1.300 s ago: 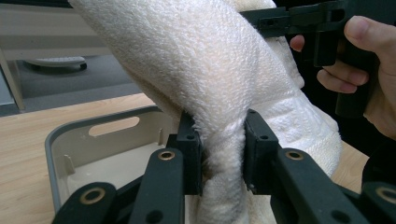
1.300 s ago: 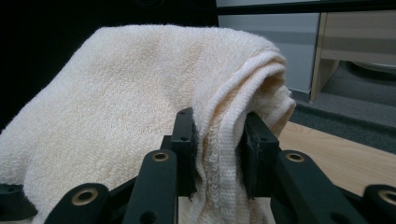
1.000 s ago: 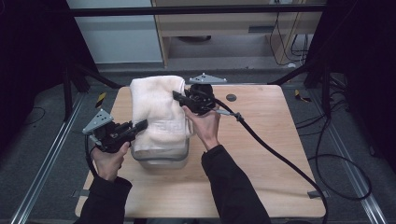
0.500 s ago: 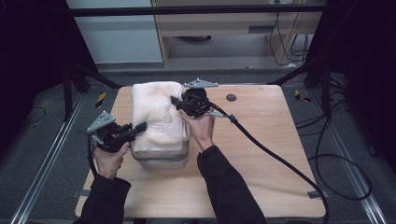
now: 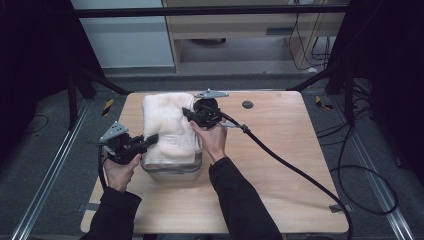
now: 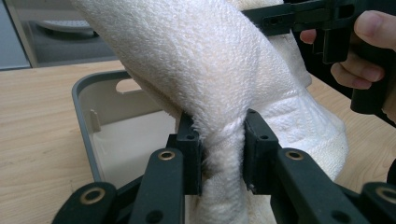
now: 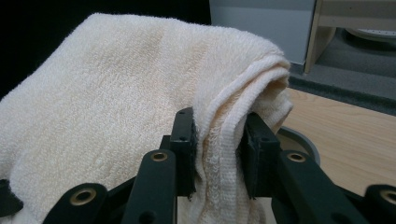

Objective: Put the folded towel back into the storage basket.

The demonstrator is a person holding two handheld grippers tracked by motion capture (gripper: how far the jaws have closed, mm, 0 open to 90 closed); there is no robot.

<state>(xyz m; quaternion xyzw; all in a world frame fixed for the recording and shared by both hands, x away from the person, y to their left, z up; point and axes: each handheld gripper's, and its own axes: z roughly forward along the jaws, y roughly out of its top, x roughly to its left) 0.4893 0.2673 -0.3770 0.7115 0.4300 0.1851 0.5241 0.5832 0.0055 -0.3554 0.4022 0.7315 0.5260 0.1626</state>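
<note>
A folded cream towel (image 5: 167,127) hangs over a grey plastic bin (image 5: 172,172) on the wooden table. My left gripper (image 5: 152,139) is shut on the towel's near left edge; in the left gripper view a bunched fold of towel (image 6: 219,93) is pinched between the black jaws, with the bin's (image 6: 86,126) inside showing below. My right gripper (image 5: 186,112) is shut on the towel's far right edge; in the right gripper view a thick hemmed fold of towel (image 7: 140,93) sits between its pads. The other hand and its gripper (image 6: 336,28) show at the upper right of the left gripper view.
The wooden table (image 5: 280,165) has bare room to the right of the bin, crossed by the right gripper's thick black cable (image 5: 295,165). A small dark round hole (image 5: 247,104) lies near the far edge. Metal frame bars and shelving stand beyond the table.
Both grippers have sunk with the towel, bringing it lower onto the bin. The right gripper has also drifted toward the far side. Both grips have stayed the same.
</note>
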